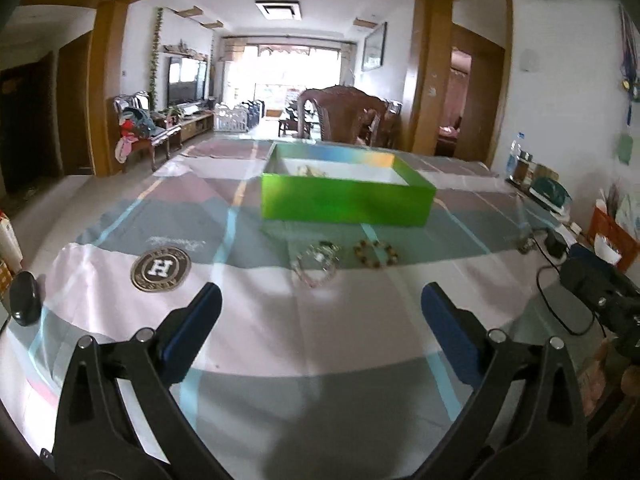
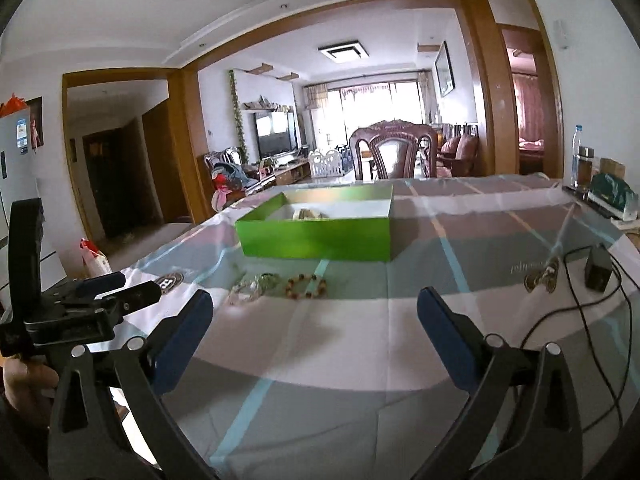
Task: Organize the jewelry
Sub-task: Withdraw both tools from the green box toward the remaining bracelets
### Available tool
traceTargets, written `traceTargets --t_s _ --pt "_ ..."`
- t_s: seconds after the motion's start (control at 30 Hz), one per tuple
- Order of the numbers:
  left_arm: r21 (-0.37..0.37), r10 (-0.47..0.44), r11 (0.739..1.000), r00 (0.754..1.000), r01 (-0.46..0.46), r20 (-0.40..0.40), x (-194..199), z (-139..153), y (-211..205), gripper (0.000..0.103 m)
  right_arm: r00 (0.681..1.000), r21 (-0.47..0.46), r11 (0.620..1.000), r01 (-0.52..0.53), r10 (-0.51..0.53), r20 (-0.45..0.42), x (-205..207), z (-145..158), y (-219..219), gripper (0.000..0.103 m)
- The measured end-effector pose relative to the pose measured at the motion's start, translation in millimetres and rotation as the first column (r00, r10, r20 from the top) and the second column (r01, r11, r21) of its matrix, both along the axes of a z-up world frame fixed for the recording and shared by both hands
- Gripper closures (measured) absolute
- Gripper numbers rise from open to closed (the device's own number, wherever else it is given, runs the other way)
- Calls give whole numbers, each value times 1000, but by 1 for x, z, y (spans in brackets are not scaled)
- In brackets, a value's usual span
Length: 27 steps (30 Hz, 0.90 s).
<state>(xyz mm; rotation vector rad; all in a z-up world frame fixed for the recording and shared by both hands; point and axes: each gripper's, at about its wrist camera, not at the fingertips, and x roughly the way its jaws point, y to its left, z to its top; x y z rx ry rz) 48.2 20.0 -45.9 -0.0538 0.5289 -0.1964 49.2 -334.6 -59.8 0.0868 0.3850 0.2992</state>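
Observation:
A green open box (image 1: pixel 344 200) stands on the table with a pale piece of jewelry (image 1: pixel 310 171) inside; it also shows in the right wrist view (image 2: pixel 316 236). In front of it lie a clear bead bracelet (image 1: pixel 316 266) and a brown bead bracelet (image 1: pixel 376 254), also seen in the right wrist view as the clear bracelet (image 2: pixel 252 286) and the brown bracelet (image 2: pixel 306 285). My left gripper (image 1: pixel 320 304) is open and empty, short of the bracelets. My right gripper (image 2: pixel 314 308) is open and empty, just behind them. The left gripper's body (image 2: pixel 80 304) shows at the left.
A striped cloth (image 1: pixel 248 320) covers the table. A black oval object (image 1: pixel 25 298) lies at the left edge. A black adapter with cables (image 2: pixel 598 270) and keys (image 2: pixel 540 278) lie right. Bottles (image 2: pixel 580 160) and a green packet (image 2: pixel 612 194) stand far right. A wooden chair (image 2: pixel 394 152) is behind the table.

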Motion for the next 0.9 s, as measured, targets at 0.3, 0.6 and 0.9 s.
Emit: traceTargets --t_s 0.3,0.6,0.9 --pt "8 -13 1000 1000 14 -23 0 -4 -5 4 1000 12 1000 -5 5 -2 -3 1 3 3" --pt "8 -17 1000 999 18 -47 7 -9 -7 4 1000 19 1000 -4 4 -20 1 -5 4 3" --pt "11 -29 999 998 30 -63 13 -13 -11 4 999 22 1000 -5 6 -34 5 -9 3 3"
